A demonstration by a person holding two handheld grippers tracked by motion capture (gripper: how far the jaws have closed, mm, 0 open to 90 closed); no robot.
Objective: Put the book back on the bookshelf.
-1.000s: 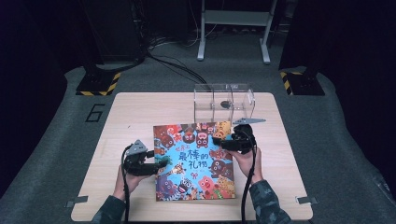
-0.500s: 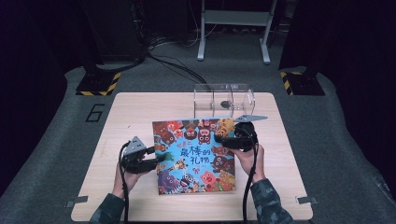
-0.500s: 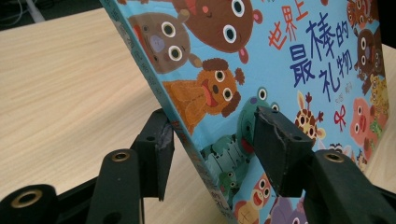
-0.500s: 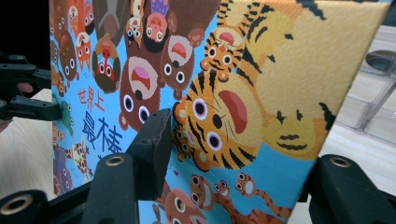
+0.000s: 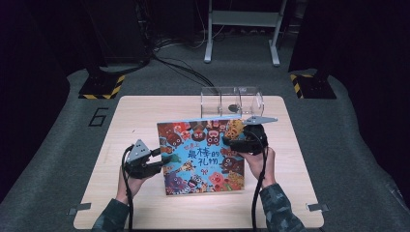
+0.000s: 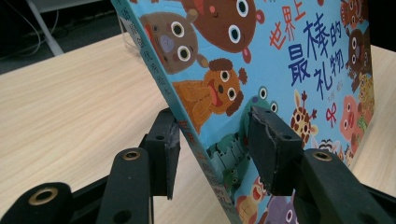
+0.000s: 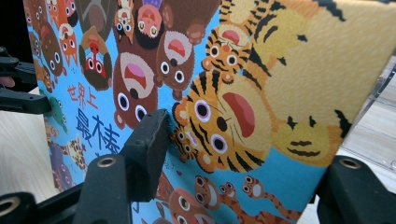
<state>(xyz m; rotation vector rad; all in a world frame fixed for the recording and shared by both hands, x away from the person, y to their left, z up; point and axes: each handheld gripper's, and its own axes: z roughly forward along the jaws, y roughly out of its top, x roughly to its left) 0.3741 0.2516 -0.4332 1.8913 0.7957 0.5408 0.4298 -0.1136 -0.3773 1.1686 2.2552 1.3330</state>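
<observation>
High view: colourful animal-cover picture book (image 5: 200, 157) tilted; left claw (image 5: 162, 159) closing around spine, right claw (image 5: 235, 143) loosening.

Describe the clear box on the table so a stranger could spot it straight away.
Start at the pale wooden table and look to its far edge, right of the middle. The clear box stands there, just behind the top edge of the colourful picture book. It is the see-through thing, with a small dark object inside.
</observation>
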